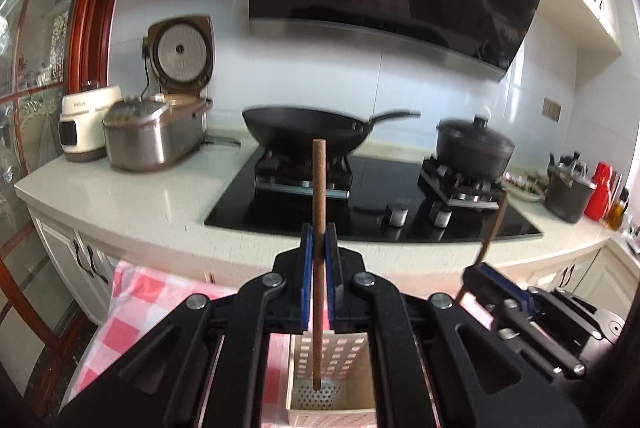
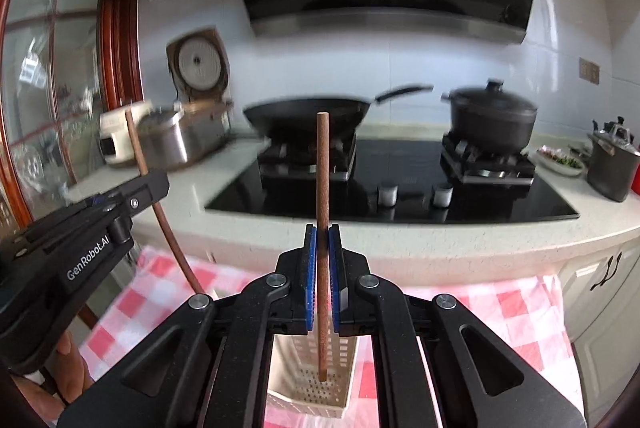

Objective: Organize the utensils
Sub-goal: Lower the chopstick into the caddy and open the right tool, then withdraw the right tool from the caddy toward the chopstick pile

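**Each gripper pinching one chopstick above the holder**

Left wrist view: your left gripper (image 1: 319, 248) has its blue pads (image 1: 307, 268) pressed against a brown chopstick (image 1: 319, 228), which stands upright between them. Its lower tip hangs inside the cream perforated utensil holder (image 1: 348, 356) below; whether it touches the bottom is unclear. The holder sits on a pink-and-white checked cloth (image 1: 136, 300). At the right edge, your right gripper (image 1: 486, 268) clamps a second, tilted chopstick (image 1: 494, 228). Beyond are the wok (image 1: 304, 128) and lidded black pot (image 1: 474, 146) on the black glass cooktop (image 1: 372, 188).

Right wrist view: your right gripper (image 2: 322, 248) is pinched onto its chopstick (image 2: 322, 188), upright, lower end down inside the holder (image 2: 344, 380). At left, your left gripper (image 2: 150, 184) grips the other chopstick (image 2: 160, 208), slanted over the cloth (image 2: 512, 316).
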